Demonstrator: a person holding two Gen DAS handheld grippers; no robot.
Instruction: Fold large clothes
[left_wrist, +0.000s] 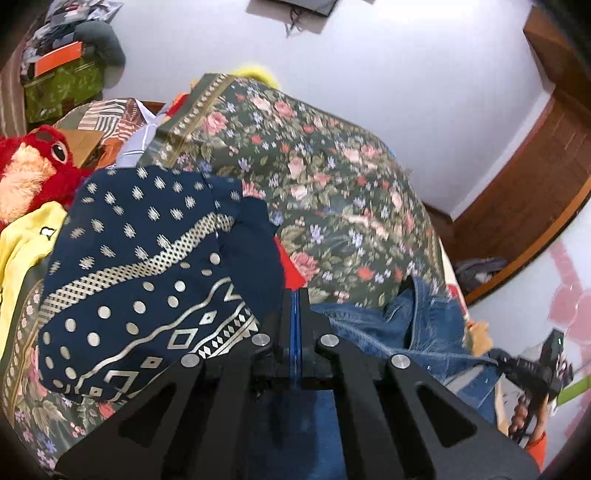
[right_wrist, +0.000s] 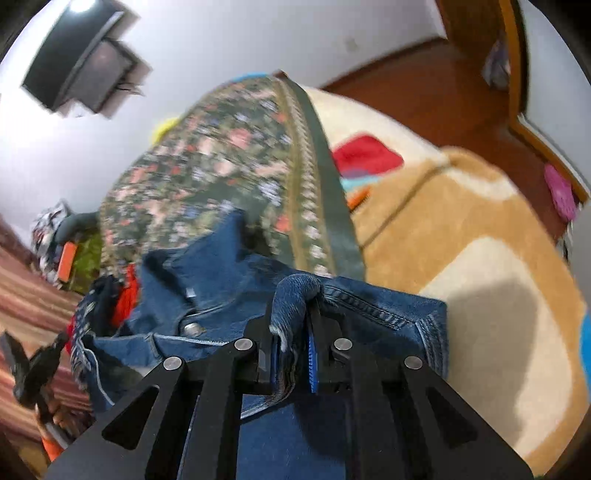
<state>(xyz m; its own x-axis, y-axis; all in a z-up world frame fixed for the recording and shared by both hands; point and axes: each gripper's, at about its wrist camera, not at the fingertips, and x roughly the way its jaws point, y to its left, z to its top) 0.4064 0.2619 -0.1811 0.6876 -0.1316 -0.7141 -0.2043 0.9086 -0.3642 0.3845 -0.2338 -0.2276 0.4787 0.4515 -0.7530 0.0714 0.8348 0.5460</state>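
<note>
A blue denim garment (right_wrist: 229, 288) lies crumpled on the floral bedspread (left_wrist: 332, 177); it also shows in the left wrist view (left_wrist: 399, 328). My right gripper (right_wrist: 295, 302) is shut on a bunched fold of the denim and holds it up. My left gripper (left_wrist: 294, 295) is shut with its jaws pressed together; blue shows between and below them, so it seems to pinch denim too. A navy garment with silver print (left_wrist: 155, 273) lies left of the left gripper. The other gripper shows at the right edge of the left wrist view (left_wrist: 535, 362).
A red plush toy (left_wrist: 33, 166) and a yellow garment (left_wrist: 22, 243) lie at the left. A tan and cream blanket (right_wrist: 461, 240) covers the bed's right side. Cluttered boxes (left_wrist: 62, 81) stand at the back left. Wooden furniture (left_wrist: 535, 192) is at the right.
</note>
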